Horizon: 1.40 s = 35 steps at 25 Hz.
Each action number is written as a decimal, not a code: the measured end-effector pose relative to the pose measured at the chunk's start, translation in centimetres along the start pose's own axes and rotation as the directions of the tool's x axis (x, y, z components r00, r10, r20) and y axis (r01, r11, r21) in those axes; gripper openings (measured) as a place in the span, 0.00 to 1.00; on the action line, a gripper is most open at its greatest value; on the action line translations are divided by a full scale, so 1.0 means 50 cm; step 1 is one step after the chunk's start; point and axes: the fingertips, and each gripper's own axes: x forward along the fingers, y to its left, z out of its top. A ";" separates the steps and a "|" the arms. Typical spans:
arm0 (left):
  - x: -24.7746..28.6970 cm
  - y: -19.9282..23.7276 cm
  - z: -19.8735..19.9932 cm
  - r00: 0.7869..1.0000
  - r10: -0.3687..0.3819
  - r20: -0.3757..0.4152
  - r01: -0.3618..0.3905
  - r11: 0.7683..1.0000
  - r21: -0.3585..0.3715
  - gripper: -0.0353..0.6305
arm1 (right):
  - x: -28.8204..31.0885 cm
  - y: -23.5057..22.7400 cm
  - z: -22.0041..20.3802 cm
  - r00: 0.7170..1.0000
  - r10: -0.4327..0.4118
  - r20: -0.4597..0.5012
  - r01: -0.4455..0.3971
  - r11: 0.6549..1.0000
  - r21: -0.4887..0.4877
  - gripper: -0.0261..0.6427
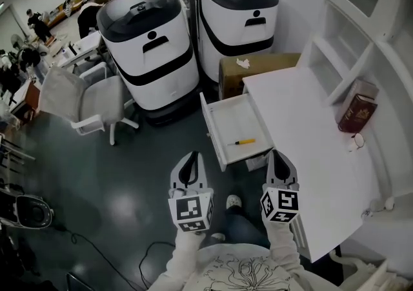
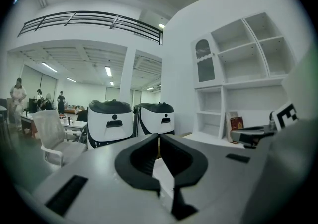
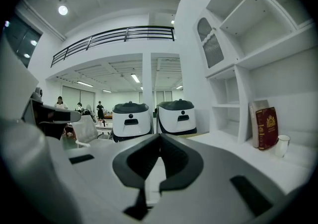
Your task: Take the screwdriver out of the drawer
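Nearest the person, the left gripper (image 1: 189,156) and the right gripper (image 1: 277,154) are hovering side by side, both pointing toward the open drawer. In each gripper view the jaws are sitting tip to tip, fully closed, with nothing between them.

Just beyond the tips, the drawer (image 1: 211,131) is standing pulled out from the white desk (image 1: 303,109). The yellow-handled screwdriver (image 1: 245,142) is lying flat on the drawer floor, in its near part, alone and unobstructed.

The step in hand looks like the reach. The right gripper, being closer to the tool, is probably the one to use. It should be spreading its jaws before dipping in, coming down across the handle rather than the thin shaft, and staying clear of the drawer walls.

Farther back, a red book (image 1: 357,112) is leaning on the desk.
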 end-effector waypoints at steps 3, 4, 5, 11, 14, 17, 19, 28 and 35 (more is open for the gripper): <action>0.064 -0.014 0.010 1.000 -0.004 -0.018 0.004 1.000 0.009 0.08 | 0.060 -0.031 0.012 1.000 0.009 -0.010 -0.009 1.000 0.005 0.04; 0.086 -0.017 0.012 1.000 -0.005 -0.025 0.006 1.000 0.010 0.08 | 0.079 -0.040 0.015 1.000 0.014 -0.013 -0.014 1.000 0.004 0.04; 0.108 -0.020 0.013 0.999 -0.006 -0.032 0.007 1.000 0.010 0.08 | 0.099 -0.049 0.019 1.000 0.019 -0.015 -0.019 1.000 0.002 0.04; 0.216 -0.033 0.012 0.998 0.004 -0.063 -0.003 1.000 0.007 0.08 | 0.198 -0.096 0.025 0.999 0.044 -0.028 -0.045 0.999 -0.005 0.04; 0.255 -0.041 0.011 0.997 0.004 -0.080 -0.004 1.000 0.006 0.08 | 0.234 -0.116 0.025 0.998 0.050 -0.040 -0.050 0.999 0.000 0.04; 0.284 -0.047 0.006 0.995 0.002 -0.096 -0.001 1.000 0.007 0.08 | 0.261 -0.134 0.020 0.997 0.051 -0.049 -0.051 0.999 0.011 0.04; 0.301 -0.048 0.000 0.994 0.000 -0.111 0.001 1.000 0.009 0.08 | 0.277 -0.141 0.012 0.997 0.051 -0.059 -0.050 0.999 0.021 0.04; 0.377 -0.067 -0.025 0.984 -0.037 -0.173 0.042 0.999 0.022 0.08 | 0.327 -0.169 -0.015 0.994 0.038 -0.102 -0.034 0.999 0.035 0.04; 0.454 -0.066 -0.039 0.971 -0.089 -0.220 0.099 0.994 0.035 0.08 | 0.391 -0.178 -0.020 0.991 0.007 -0.130 -0.002 0.999 0.040 0.04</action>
